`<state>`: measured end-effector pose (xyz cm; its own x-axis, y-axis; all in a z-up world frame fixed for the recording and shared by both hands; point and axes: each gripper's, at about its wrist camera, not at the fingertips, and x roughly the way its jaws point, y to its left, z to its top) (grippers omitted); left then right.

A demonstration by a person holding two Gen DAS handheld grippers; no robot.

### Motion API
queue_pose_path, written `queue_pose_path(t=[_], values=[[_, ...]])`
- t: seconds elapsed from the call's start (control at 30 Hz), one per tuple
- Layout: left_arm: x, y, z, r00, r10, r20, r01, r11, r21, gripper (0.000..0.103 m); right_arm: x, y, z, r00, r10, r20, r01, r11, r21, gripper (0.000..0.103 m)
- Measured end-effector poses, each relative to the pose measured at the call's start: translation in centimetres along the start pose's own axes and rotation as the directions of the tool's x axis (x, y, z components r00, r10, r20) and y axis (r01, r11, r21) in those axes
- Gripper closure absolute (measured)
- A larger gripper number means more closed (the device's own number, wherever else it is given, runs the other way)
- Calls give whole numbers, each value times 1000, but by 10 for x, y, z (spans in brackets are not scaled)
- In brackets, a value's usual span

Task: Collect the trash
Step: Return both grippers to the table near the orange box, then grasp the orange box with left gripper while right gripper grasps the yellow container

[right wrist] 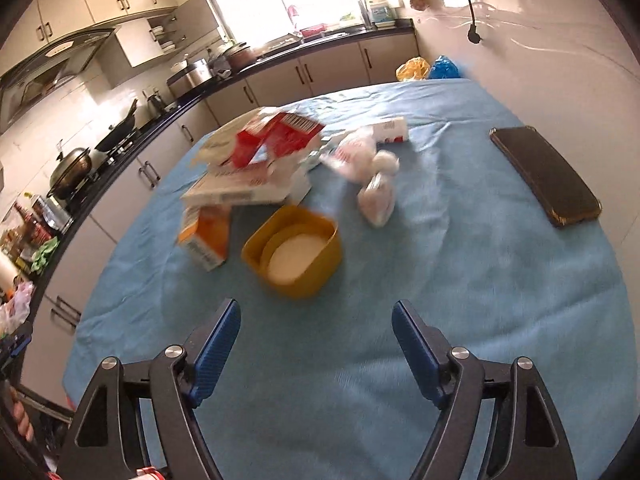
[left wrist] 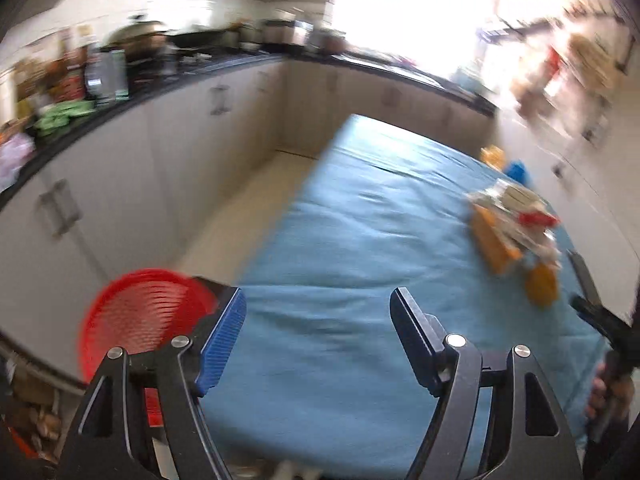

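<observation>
Blue cloth [right wrist: 440,280] covered the table, my landmark. Off its near-left edge sat the red basket [left wrist: 136,316], placed, I judged, to take trash. Mid-cloth lay the heaped cartons [right wrist: 256,160], a yellow tub [right wrist: 296,252] nearest me and a phone [right wrist: 544,176] far right. My left gripper [left wrist: 316,320] and right gripper [right wrist: 316,332] both stood apart, holding nothing.

On the table [right wrist: 440,320], a tub [right wrist: 294,254] sits near; cartons [right wrist: 256,160] pile behind it, a phone [right wrist: 546,176] far right.

No legible text on packaging
</observation>
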<state>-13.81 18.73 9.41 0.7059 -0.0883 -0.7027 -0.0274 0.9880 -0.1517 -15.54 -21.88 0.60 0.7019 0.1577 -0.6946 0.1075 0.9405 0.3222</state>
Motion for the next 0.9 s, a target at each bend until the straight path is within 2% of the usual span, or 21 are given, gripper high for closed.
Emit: queue_pose_path(t=[0.1, 0.3, 0.47, 0.73, 0.8, 0.9], values=[[29, -52, 6, 994, -97, -44, 99, 994, 38, 30, 19, -6, 17, 1000, -3, 4, 3, 1000, 6, 21], [93, -139, 12, 970, -194, -144, 206, 976, 75, 30, 57, -11, 38, 1000, -8, -24, 7, 999, -33, 26], [139, -196, 18, 974, -152, -167, 179, 971, 160, 30, 72, -11, 43, 999, -1, -42, -2, 998, -58, 29], [175, -225, 25, 976, -109, -191, 145, 971, 188, 30, 80, -13, 45, 998, 29, -50, -33, 997, -69, 29], [178, -223, 27, 974, -111, -196, 145, 975, 171, 30, 81, -12, 45, 998, 36, -51, -40, 996, -74, 33], [179, -219, 31, 976, -108, -187, 137, 979, 151, 30, 82, -9, 43, 998, 34, -59, -39, 995, -95, 52]])
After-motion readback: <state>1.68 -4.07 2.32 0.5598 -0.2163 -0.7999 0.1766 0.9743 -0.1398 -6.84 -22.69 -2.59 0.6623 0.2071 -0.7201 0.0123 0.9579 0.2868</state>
